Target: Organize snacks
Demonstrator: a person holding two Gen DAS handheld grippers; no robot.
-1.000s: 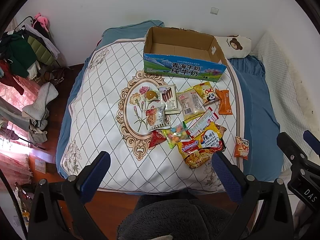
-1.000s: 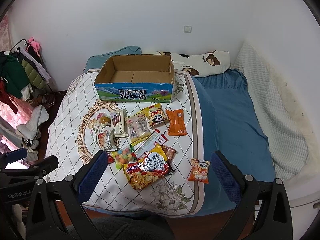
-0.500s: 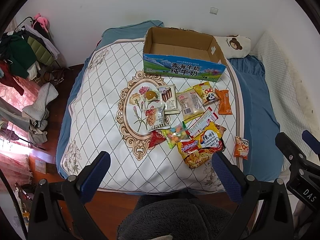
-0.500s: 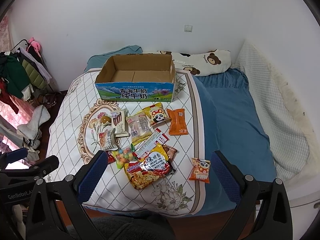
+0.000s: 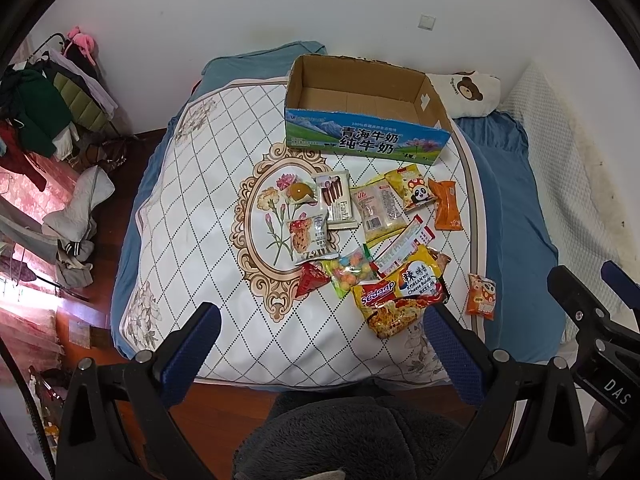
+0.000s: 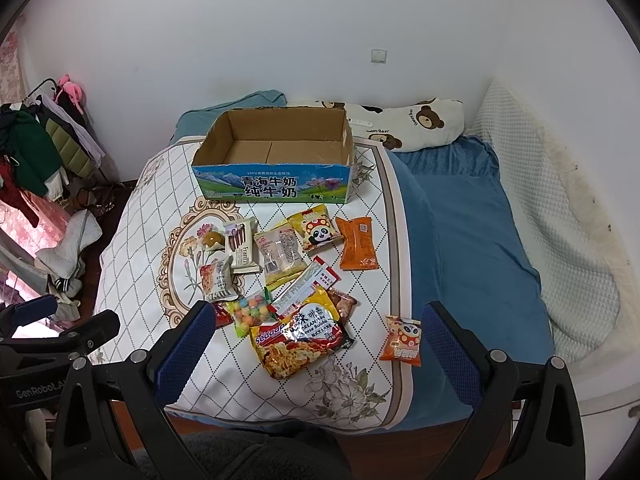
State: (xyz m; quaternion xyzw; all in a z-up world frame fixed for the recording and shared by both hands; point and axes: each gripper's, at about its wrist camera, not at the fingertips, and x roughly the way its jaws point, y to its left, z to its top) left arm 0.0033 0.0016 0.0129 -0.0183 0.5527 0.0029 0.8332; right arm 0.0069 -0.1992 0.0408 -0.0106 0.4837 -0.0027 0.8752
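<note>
Your left gripper [image 5: 320, 344] and your right gripper [image 6: 316, 344] both hang above the near edge of the bed, each with its jaws spread wide and nothing between them. Just beyond them the noodle packet [image 6: 300, 340] lies on the quilt [image 5: 192, 208], with the candy bag [image 6: 252, 314] touching its left side. A small orange panda packet [image 6: 402, 340] lies apart to the right, at the quilt's border. Farther on are the wafer pack [image 6: 240, 246], the clear biscuit pack [image 6: 280, 254], the yellow panda packet [image 6: 316, 232] and the orange packet [image 6: 356, 244]. Behind all snacks the open cardboard box [image 6: 276, 188] stands with nothing inside.

The left view shows the red triangular packet [image 5: 310, 280] whole; in the right view your finger [image 6: 184, 354] hides most of it. Only the right view shows the whole bear pillow [image 6: 404, 124]; the left view shows just its end.
</note>
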